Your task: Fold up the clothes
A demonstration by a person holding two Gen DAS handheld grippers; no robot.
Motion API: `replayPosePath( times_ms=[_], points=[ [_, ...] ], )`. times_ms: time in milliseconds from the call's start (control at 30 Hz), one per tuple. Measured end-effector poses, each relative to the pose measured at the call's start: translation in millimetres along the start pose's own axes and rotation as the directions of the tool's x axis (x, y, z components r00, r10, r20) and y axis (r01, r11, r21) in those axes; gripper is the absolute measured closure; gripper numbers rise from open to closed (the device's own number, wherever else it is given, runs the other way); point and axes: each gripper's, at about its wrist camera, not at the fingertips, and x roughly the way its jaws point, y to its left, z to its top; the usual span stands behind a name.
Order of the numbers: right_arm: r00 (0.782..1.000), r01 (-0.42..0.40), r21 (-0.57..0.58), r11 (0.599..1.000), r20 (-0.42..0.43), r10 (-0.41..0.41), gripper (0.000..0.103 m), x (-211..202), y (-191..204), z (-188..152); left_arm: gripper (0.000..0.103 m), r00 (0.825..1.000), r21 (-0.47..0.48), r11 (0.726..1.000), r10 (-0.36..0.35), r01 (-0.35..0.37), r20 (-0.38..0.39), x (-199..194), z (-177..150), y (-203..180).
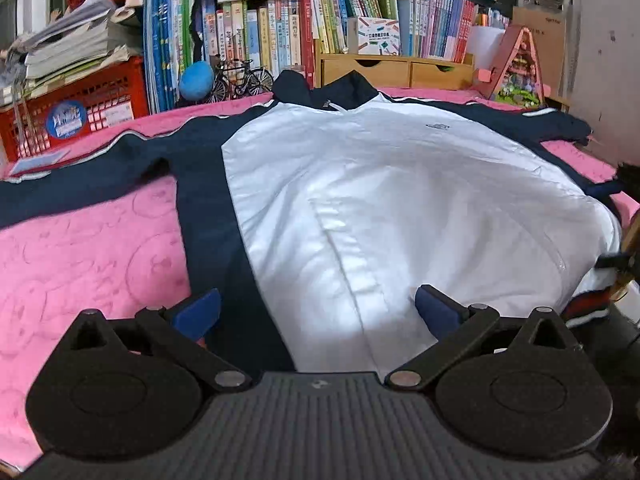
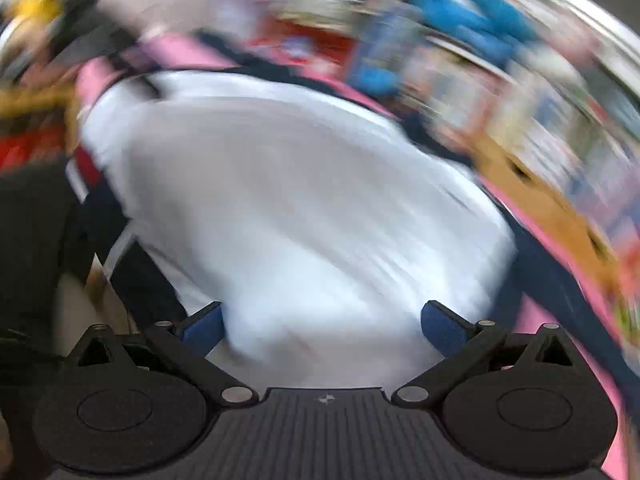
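Over pink embossed bedspread: white-and-navy zip-front jacket spread flat, collar toward bookshelf, navy sleeves stretched out both sides. Fabric smooth, faintly creased; white piping along sleeves. Left tongs spread wide, blue padded tips above hem area, nothing between them, no grip. Right tongs at widest spread, empty, above white panel; that view heavily motion-blurred. Behind: wooden shelf of colourful upright books, red plastic lattice crate, small black model bicycle.

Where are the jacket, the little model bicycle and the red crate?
jacket (image 1: 400, 184), left wrist view, white chest panel.
model bicycle (image 1: 240, 80), left wrist view, frame between wheels.
red crate (image 1: 80, 112), left wrist view, front wall.
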Motion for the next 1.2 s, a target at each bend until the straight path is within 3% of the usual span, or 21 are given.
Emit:
replayPosePath(
  times_ms=[167, 300, 367, 467, 533, 567, 700, 867, 1000, 1067, 1133, 1167, 1200],
  points=[
    [0.997, 0.028, 0.112, 0.993, -0.074, -0.02, 0.0, -32.0, -27.9, -8.8, 0.0, 1.0, -0.046, 0.999, 0.002, -0.003, -0.009, -13.2, 10.3, 8.2],
    [0.999, 0.004, 0.18, 0.984, 0.041, -0.011, 0.0, -51.9, -35.0, 3.4, 0.0, 0.999, -0.192, 0.981, 0.043, -0.036, 0.032, -14.4, 25.5, 44.5],
    [0.993, -0.004, 0.213, 0.977, 0.115, -0.021, 0.0, -50.2, -39.0, 20.0, 0.0, 0.994, -0.32, 0.943, 0.103, -0.088, 0.029, -3.1, 32.6, 75.5],
    [0.985, -0.03, 0.243, 0.969, 0.173, -0.013, 0.0, -34.1, -44.2, 42.8, 0.0, 0.984, -0.511, 0.846, 0.18, -0.153, 0.004, 17.6, 41.5, 125.3],
    [0.983, -0.045, 0.261, 0.964, 0.184, -0.004, 0.0, -14.6, -45.3, 60.1, 0.0, 0.983, -0.585, 0.798, 0.182, -0.144, 0.005, 33.3, 46.1, 150.1],
    [0.984, -0.052, 0.273, 0.96, 0.18, 0.002, 0.0, -1.0, -45.3, 70.3, 0.0, 0.98, -0.596, 0.787, 0.201, -0.162, -0.001, 41.8, 50.5, 157.0],
    [0.984, -0.102, 0.328, 0.939, 0.174, 0.046, 0.0, 44.9, -45.1, 102.5, 0.0, 0.948, -0.509, 0.809, 0.317, -0.292, -0.041, 76.2, 77.7, 161.0],
    [0.989, -0.112, 0.355, 0.928, 0.127, 0.07, 0.0, 92.0, -39.8, 114.2, 0.0, 0.945, -0.433, 0.845, 0.324, -0.313, -0.052, 117.8, 109.8, 159.0],
    [0.994, -0.107, 0.398, 0.911, 0.05, 0.095, 0.0, 115.1, -40.4, 109.6, 0.0, 0.902, -0.226, 0.874, 0.411, -0.431, -0.133, 152.5, 119.3, 145.1],
    [0.993, -0.117, 0.438, 0.891, 0.04, 0.11, 0.0, 119.0, -46.8, 106.6, 0.0, 0.904, -0.189, 0.884, 0.411, -0.427, -0.12, 153.8, 114.6, 146.7],
    [0.991, -0.132, 0.482, 0.866, 0.042, 0.127, 0.0, 121.4, -53.9, 102.5, 0.0, 0.906, -0.186, 0.888, 0.402, -0.422, -0.133, 152.0, 112.7, 156.1],
    [0.99, -0.136, 0.509, 0.85, 0.042, 0.133, 0.0, 122.3, -58.1, 100.3, 0.0, 0.895, -0.171, 0.88, 0.424, -0.443, -0.135, 151.4, 111.7, 161.2],
    [0.989, -0.143, 0.534, 0.833, 0.048, 0.139, 0.0, 122.7, -62.2, 98.0, 0.0, 0.874, -0.148, 0.862, 0.467, -0.484, -0.136, 150.9, 111.7, 165.8]
  ],
)
